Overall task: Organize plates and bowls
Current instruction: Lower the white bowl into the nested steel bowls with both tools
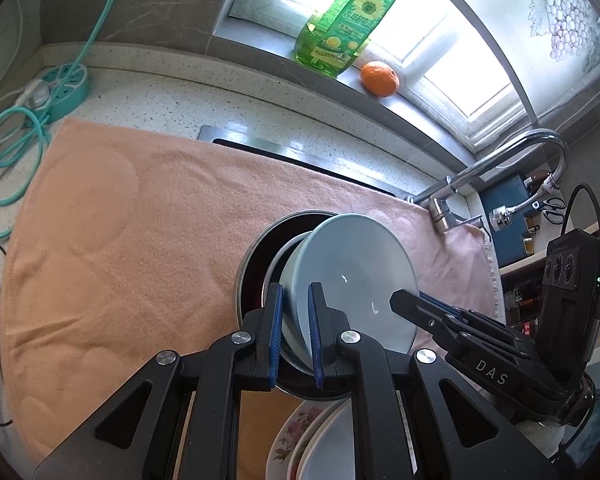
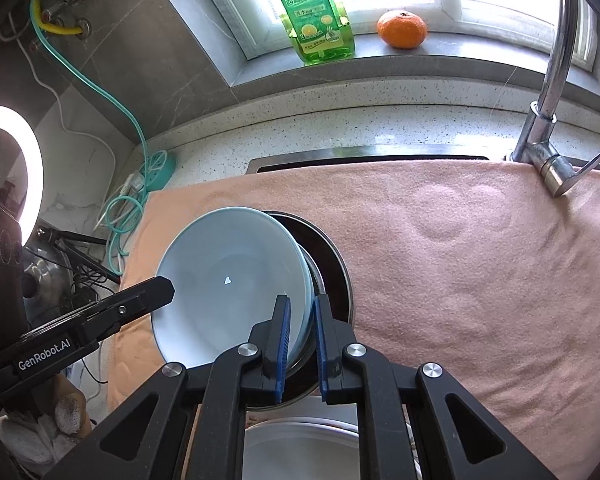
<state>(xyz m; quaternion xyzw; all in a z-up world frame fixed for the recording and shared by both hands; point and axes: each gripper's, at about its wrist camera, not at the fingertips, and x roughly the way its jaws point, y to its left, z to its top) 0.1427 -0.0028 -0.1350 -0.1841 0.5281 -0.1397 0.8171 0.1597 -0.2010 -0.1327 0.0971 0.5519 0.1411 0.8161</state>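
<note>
A pale blue bowl [image 1: 356, 264] [image 2: 228, 276] hangs tilted over a steel bowl [image 1: 252, 264] [image 2: 338, 268] with a dark inside, which stands on the peach towel [image 1: 120, 240] [image 2: 460, 260]. A second steel rim shows just under the blue bowl. My left gripper [image 1: 296, 320] is shut on the blue bowl's near rim, one pad inside and one outside. My right gripper [image 2: 302, 320] is shut on the opposite rim in the same way. Each gripper also shows in the other view: the right gripper [image 1: 400, 300] and the left gripper [image 2: 166, 284].
Stacked plates lie close under the grippers, a floral plate [image 1: 292, 436] and a white plate [image 2: 300, 444]. A faucet [image 1: 500, 160] [image 2: 548, 136] stands at the towel's far right. A green bottle [image 2: 312, 12] and an orange [image 2: 402, 28] sit on the sill. Cables and a power strip [image 1: 60, 84] lie left.
</note>
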